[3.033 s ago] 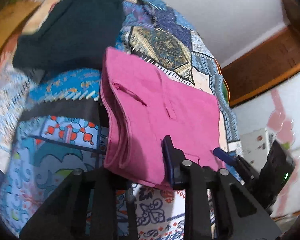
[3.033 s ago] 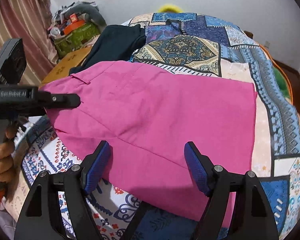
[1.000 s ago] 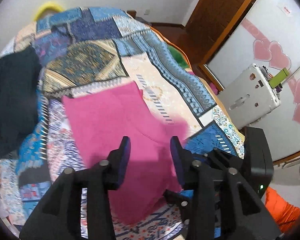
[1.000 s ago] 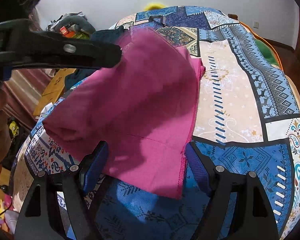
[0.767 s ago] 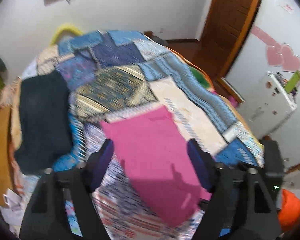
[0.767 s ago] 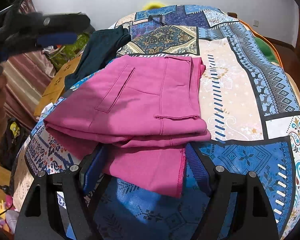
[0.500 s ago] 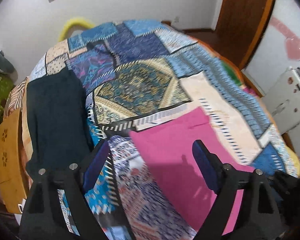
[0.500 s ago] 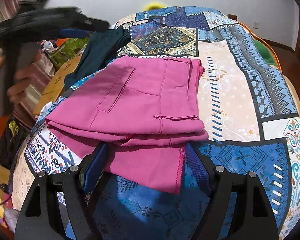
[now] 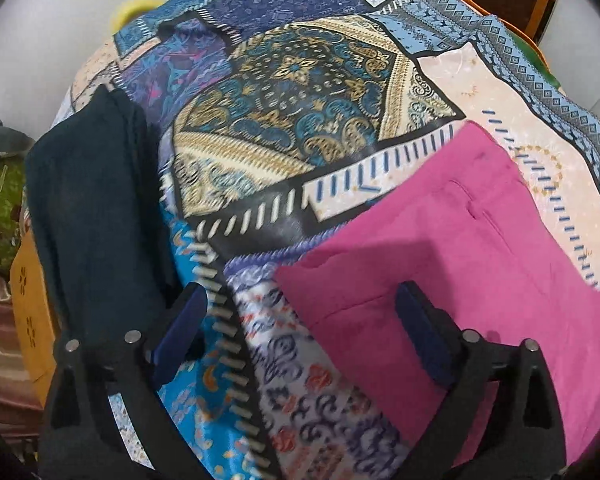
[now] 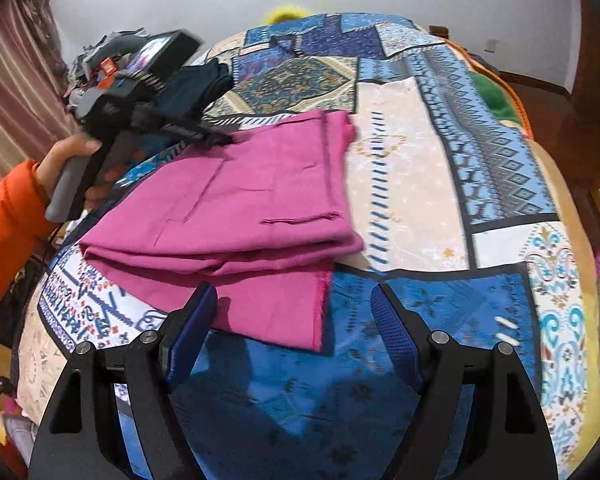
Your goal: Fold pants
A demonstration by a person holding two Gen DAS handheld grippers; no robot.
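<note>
My left gripper has just opened wide, right gripper wide too, both empty; folded pink pants run lengthwise away from me, dark garment beside them

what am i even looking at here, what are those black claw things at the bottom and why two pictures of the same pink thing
No robot here: a person holds a hand-held gripper in each hand, and each gripper carries a wide-angle camera looking along its two black fingers. So you get two views of one moment.

One picture is from the left gripper, the other from the right gripper. In the right view you also see the person's hand in an orange sleeve holding the left gripper.

The surface is a bed with a patterned quilt. On it lie the folded pink pants and a dark garment beside them.

Nothing is held. Both grippers are open; the left one's jaws have just been opening, with nothing clamped between them.
</note>
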